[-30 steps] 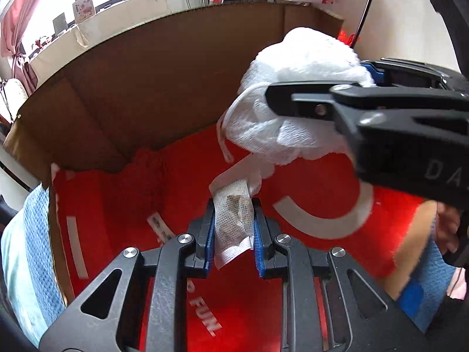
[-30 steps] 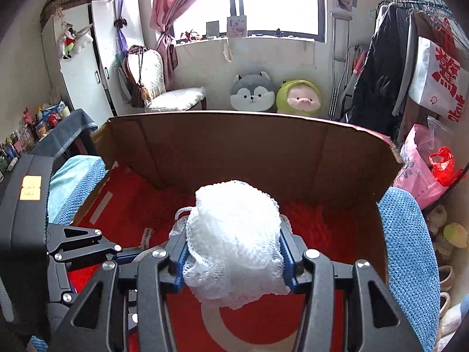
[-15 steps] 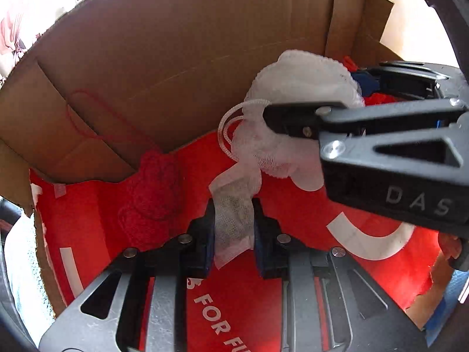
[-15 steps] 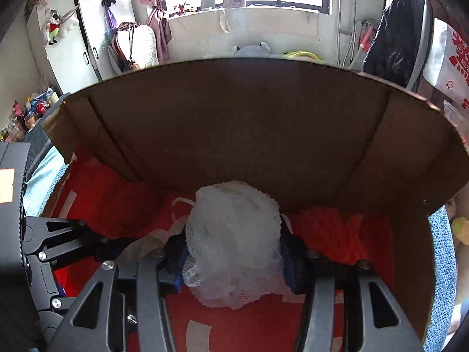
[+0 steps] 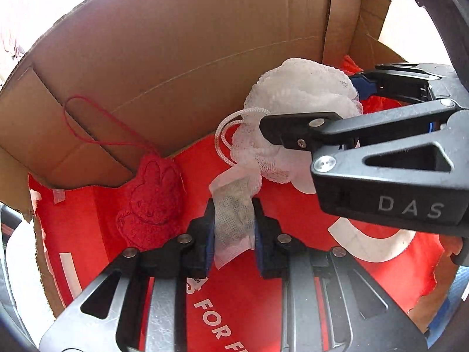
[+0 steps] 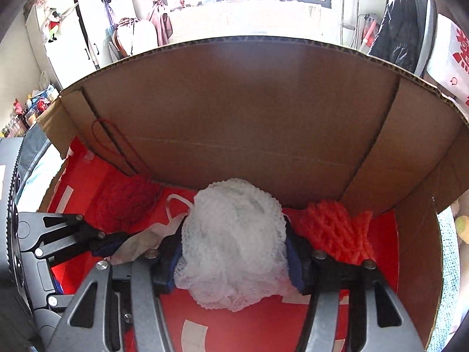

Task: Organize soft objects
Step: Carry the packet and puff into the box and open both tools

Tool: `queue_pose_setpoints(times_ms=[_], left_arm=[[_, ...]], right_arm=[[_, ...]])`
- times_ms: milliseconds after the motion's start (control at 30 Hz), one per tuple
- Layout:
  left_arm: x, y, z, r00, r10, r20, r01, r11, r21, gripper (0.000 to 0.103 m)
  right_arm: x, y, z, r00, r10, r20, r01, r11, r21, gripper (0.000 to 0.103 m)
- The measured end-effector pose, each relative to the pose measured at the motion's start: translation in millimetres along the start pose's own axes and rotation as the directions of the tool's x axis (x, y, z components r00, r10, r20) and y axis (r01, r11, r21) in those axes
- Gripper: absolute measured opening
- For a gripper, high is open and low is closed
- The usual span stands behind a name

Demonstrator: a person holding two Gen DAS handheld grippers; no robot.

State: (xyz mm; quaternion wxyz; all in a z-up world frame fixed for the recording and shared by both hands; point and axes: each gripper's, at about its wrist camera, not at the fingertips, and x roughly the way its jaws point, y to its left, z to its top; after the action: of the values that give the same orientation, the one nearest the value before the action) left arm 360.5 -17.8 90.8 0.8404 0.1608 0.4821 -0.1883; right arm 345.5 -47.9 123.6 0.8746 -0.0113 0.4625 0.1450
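My right gripper [image 6: 231,252] is shut on a white mesh bath pouf [image 6: 234,240], low inside a cardboard box [image 6: 263,111] with a red floor. The pouf [image 5: 302,99] and the right gripper [image 5: 316,108] also show in the left wrist view. My left gripper [image 5: 231,223] is shut on a white sachet pouch [image 5: 233,220] joined to the pouf by its cord. In the right wrist view the left gripper [image 6: 108,243] sits at the left with the sachet [image 6: 137,243].
A red bunny-embossed cloth [image 5: 152,202] with a red string loop lies at the back left of the box floor. An orange knitted item [image 6: 337,228] lies at the back right. The box walls rise close on all sides. Room furniture shows beyond.
Both grippers have moved deeper into the box with the pouf and sachet still held. The red cloth and orange item have come into clearer view.
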Motion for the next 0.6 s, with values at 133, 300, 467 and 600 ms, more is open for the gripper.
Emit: queue_pose_setpoints(times_ms=[133, 300, 467, 600], left_arm=[[3.2, 1.0, -8.1, 1.0, 0.0, 0.002, 0.0, 1.0, 0.003, 0.021], [0.6, 1.4, -11.2, 1.0, 0.004, 0.002, -0.004, 1.0, 0.005, 0.027], [-3.6, -0.4, -12.4, 1.0, 0.023, 0.016, -0.023, 1.0, -0.001, 0.07], [-9.9, -1.7, -12.3, 0.999, 0.022, 0.028, -0.022, 1.0, -0.002, 0.071]], right_arm=[[0.5, -1.2, 1.0, 1.0, 0.003, -0.007, -0.003, 1.0, 0.0, 0.064], [1.8, -8.9, 3.6, 1.0, 0.011, -0.015, -0.011, 1.0, 0.006, 0.067], [3.7, -9.8, 2.4, 1.0, 0.02, -0.023, -0.02, 1.0, 0.01, 0.072], [3.1, -9.2, 2.3, 1.0, 0.02, -0.023, -0.02, 1.0, 0.004, 0.073]])
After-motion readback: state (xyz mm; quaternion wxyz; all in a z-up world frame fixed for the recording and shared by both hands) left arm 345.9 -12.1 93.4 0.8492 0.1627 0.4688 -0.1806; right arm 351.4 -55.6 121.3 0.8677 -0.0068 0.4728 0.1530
